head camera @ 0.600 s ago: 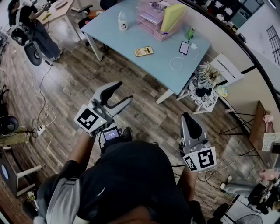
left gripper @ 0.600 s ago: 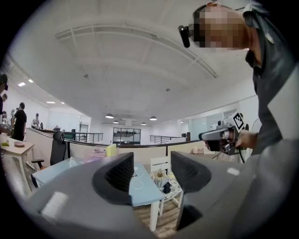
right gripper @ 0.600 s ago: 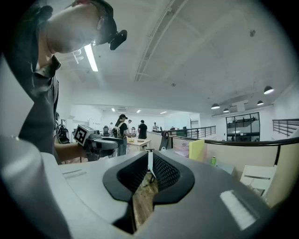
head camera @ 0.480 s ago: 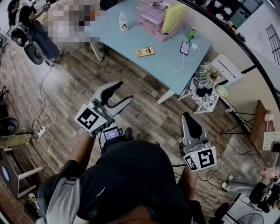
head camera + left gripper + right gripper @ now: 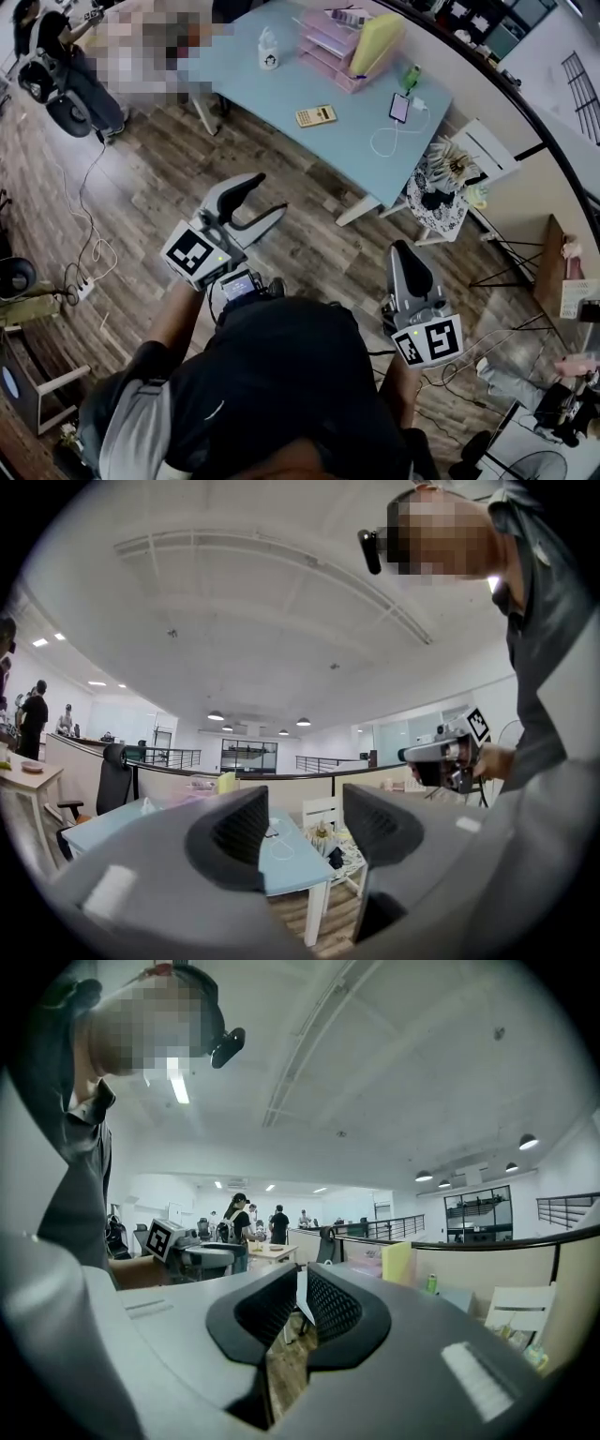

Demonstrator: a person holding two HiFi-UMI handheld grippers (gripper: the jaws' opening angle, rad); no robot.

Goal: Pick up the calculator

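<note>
The left gripper (image 5: 305,841) has its fingers released, with a plain gap between them and nothing in it. The right gripper (image 5: 302,1299) has its fingers clenched together on nothing. Both are held level over the wooden floor (image 5: 159,178), well apart from the counter (image 5: 267,89).

The calculator (image 5: 316,115) lies flat on the counter, untouched, near the edge that faces the person. It is low and flat, so fingers coming in level would likely push it across the smooth top instead of closing on it. The clenched right fingers could only nudge it. The phone (image 5: 400,107) and its white cable (image 5: 382,141) lie near and could snag.

The stacked pink tray (image 5: 323,37) holds a tilted yellow folder (image 5: 375,42). What else is in it is too small to tell.
</note>
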